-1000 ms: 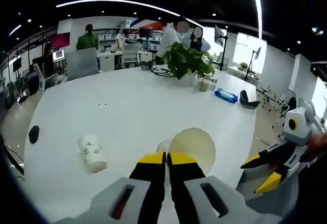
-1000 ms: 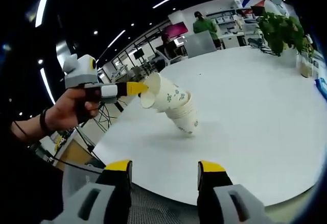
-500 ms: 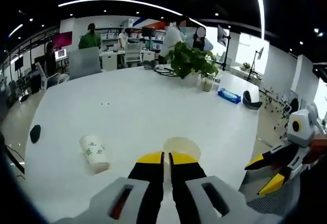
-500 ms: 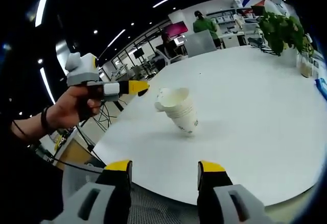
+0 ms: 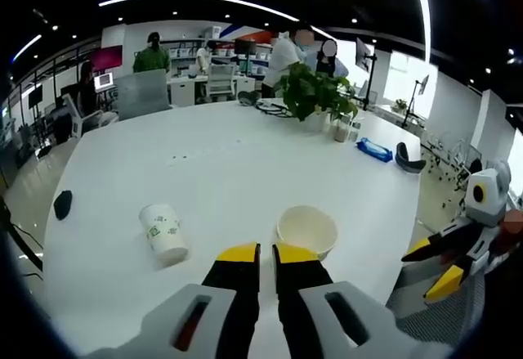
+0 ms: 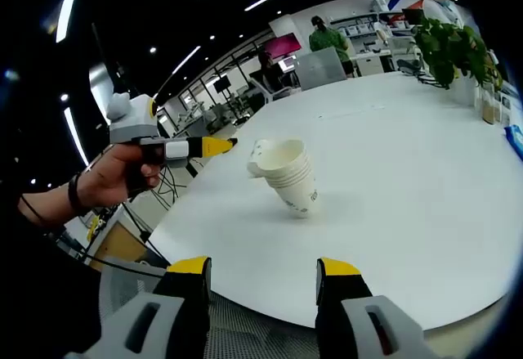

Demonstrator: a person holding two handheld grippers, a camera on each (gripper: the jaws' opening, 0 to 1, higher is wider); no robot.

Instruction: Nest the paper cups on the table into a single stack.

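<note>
A stack of nested white paper cups with green print (image 5: pixel 306 230) stands on the white table (image 5: pixel 212 163), its open mouth facing up. My left gripper (image 5: pixel 265 255) is just in front of the stack, jaws together with nothing between them. A single paper cup (image 5: pixel 165 232) rests on the table to the left of the stack. In the right gripper view the stack (image 6: pixel 290 177) leans slightly, and the left gripper (image 6: pixel 219 145), held by a hand, hovers to its left, apart from it. My right gripper (image 6: pixel 263 273) is open and empty, well short of the stack. It also appears as the right gripper (image 5: pixel 437 265) beyond the table edge.
A potted plant (image 5: pixel 315 93) and a blue packet (image 5: pixel 377 150) sit at the far right of the table. A small black object (image 5: pixel 62 204) lies near its left edge. People and office chairs are beyond the far side. The near table edge (image 6: pixel 270 306) runs just ahead of the right jaws.
The left gripper has let go of the cup it carried. That cup now sits nested on the stack, and the left gripper has drawn back from it. The right gripper has held still.
</note>
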